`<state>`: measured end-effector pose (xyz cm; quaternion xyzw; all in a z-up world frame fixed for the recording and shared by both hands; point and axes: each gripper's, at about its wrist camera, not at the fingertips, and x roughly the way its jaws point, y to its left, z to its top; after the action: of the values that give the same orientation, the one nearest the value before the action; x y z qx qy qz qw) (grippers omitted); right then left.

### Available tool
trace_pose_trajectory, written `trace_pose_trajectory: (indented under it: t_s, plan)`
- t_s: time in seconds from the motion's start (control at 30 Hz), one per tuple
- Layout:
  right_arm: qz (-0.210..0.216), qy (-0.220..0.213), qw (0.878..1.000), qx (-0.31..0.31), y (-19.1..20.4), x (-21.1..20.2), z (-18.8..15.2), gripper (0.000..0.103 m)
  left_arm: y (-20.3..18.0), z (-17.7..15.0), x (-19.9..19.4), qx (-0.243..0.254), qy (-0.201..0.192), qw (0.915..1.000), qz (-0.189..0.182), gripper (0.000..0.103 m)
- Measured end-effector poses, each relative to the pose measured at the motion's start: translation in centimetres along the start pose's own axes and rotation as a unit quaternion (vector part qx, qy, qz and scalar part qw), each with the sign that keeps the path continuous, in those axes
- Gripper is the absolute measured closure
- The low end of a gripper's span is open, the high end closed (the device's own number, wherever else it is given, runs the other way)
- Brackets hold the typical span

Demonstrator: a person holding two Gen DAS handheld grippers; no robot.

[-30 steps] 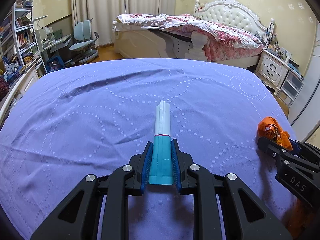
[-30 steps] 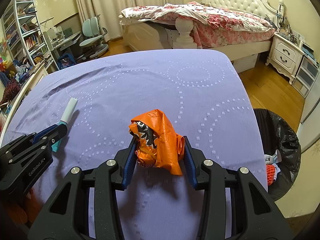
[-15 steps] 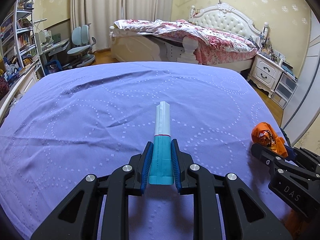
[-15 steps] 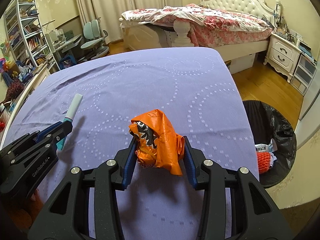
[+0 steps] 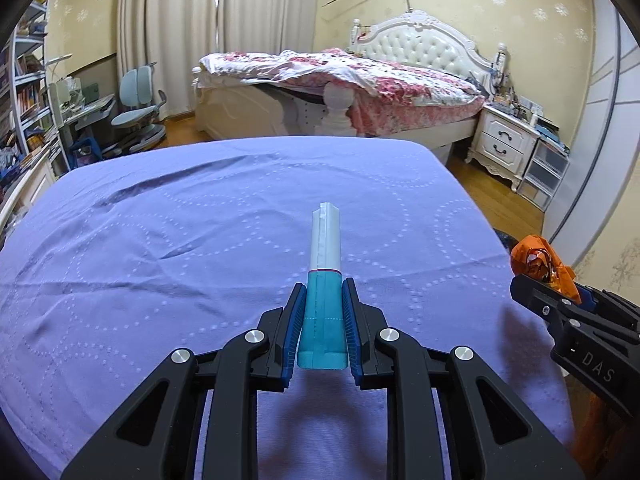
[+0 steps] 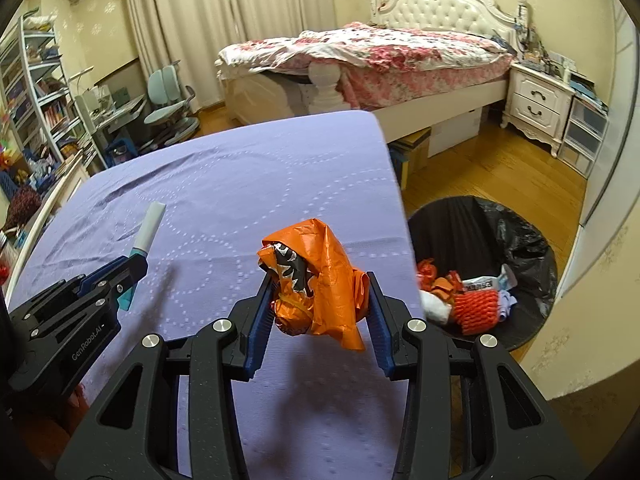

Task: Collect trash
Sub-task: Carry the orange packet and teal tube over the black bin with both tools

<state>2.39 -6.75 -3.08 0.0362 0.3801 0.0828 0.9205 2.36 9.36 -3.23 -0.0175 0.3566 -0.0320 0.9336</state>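
Even, moderately bright indoor light, possibly daylight through the curtains [image 5: 180,36]. Soft shadows on the purple sheet [image 5: 168,264] beneath both tools. Strong fisheye bending, dark vignetted corners. Centre sharp; edges slightly soft.

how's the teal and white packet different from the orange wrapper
The teal and white packet is long, flat and straight, sticking out ahead of the left claw; the orange wrapper is crumpled into a loose wad in the right claw. The packet is two-tone teal and white, the wrapper orange with black and white print. The left claw's jaws sit much closer together than the right's. Both are clamped and held above the purple sheet.
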Motion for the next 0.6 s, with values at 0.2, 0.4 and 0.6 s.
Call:
trace_pose_trajectory:
  t_s: [0.2,0.4,0.6]
  plan:
    - [-0.025,-0.017,0.999,0.020,-3.1,-1.3,0.1,0.061,-3.2,1.2,0.0,0.026,-0.012,0.9993,-0.022,0.081]
    - [-0.056,-0.030,0.997,0.040,-6.2,-1.9,0.8,0.061,-6.9,2.4,0.7,0.054,-0.021,0.9971,-0.049,0.081]
    - [-0.075,-0.036,0.995,0.062,-9.7,-2.1,1.5,0.061,-10.5,3.7,2.1,0.080,-0.025,0.9939,-0.072,0.081]
